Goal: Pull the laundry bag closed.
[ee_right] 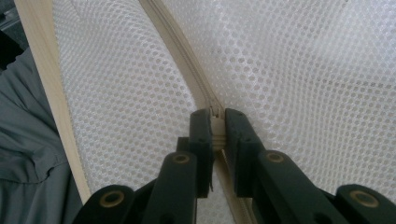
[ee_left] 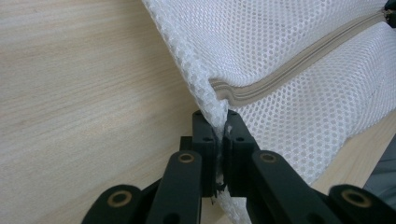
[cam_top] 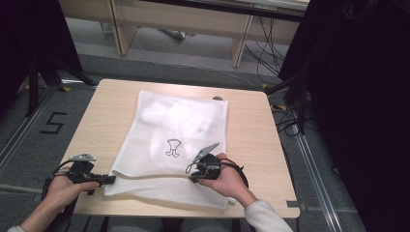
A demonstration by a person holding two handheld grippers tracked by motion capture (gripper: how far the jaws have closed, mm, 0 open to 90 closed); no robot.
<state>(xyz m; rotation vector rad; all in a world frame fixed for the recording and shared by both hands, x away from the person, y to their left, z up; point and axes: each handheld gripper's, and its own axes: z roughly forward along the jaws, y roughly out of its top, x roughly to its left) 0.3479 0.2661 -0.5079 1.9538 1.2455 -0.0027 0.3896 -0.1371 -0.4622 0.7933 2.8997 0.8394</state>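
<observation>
two tongs grip the white mesh zippered laundry bag [cam_top: 179, 140] on the pale wooden surface [cam_top: 251, 130]: left tongs [ee_left: 217, 140] clench its corner, right tongs [ee_right: 217, 130] pinch the zipper pull [ee_right: 215, 122]. a hard tug could slip the corner.

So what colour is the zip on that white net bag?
Beige, against the white mesh bag; the zip shows best in the left gripper view.

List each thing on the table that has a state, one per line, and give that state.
Mesh laundry bag: lying flat on the table, something white bundled inside.
Zipper: closed along the stretch in view.
Zipper slider: pinched between the right gripper's fingers.
Left gripper: shut on the bag's left edge, beside the zipper's end.
Right gripper: shut on the zipper slider.
</observation>
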